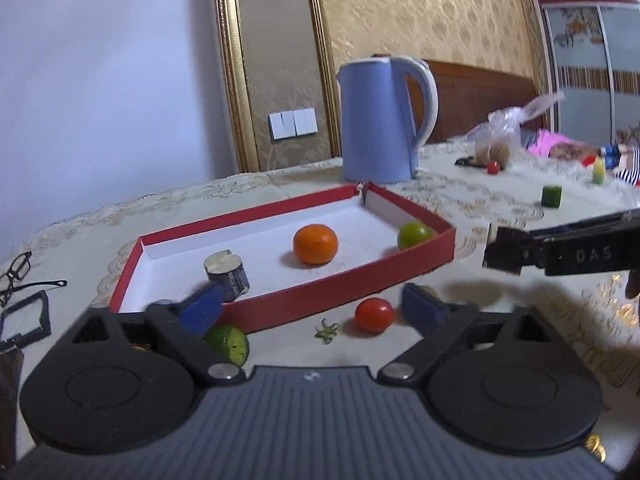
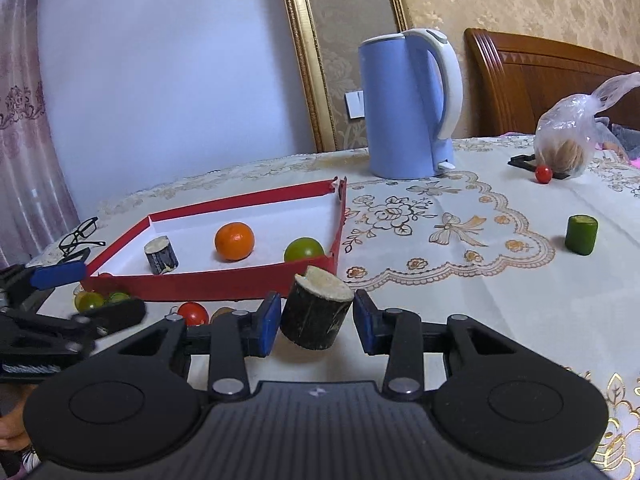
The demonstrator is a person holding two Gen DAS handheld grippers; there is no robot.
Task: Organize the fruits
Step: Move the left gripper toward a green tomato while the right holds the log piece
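A red tray (image 1: 344, 280) (image 2: 224, 280) holds an orange (image 1: 315, 244) (image 2: 234, 241), a green citrus (image 1: 414, 235) (image 2: 304, 249) and a dark sugarcane chunk (image 1: 226, 275) (image 2: 161, 255). My left gripper (image 1: 312, 310) is open just in front of the tray, with a cherry tomato (image 1: 374, 315) (image 2: 193, 313) and a green stem (image 1: 327, 330) between its fingers and a cucumber piece (image 1: 229, 343) by the left finger. My right gripper (image 2: 316, 320) is open around a second dark sugarcane chunk (image 2: 316, 312) standing on the tablecloth; the pads look slightly apart from it.
A blue kettle (image 1: 380, 120) (image 2: 408, 108) stands behind the tray. A green cucumber piece (image 2: 581, 234) (image 1: 551, 196), a far tomato (image 2: 543, 174) and a plastic bag (image 2: 568, 140) lie at the right. Glasses (image 2: 80, 234) lie left. Small green-yellow tomatoes (image 2: 90, 300) sit by the tray's front.
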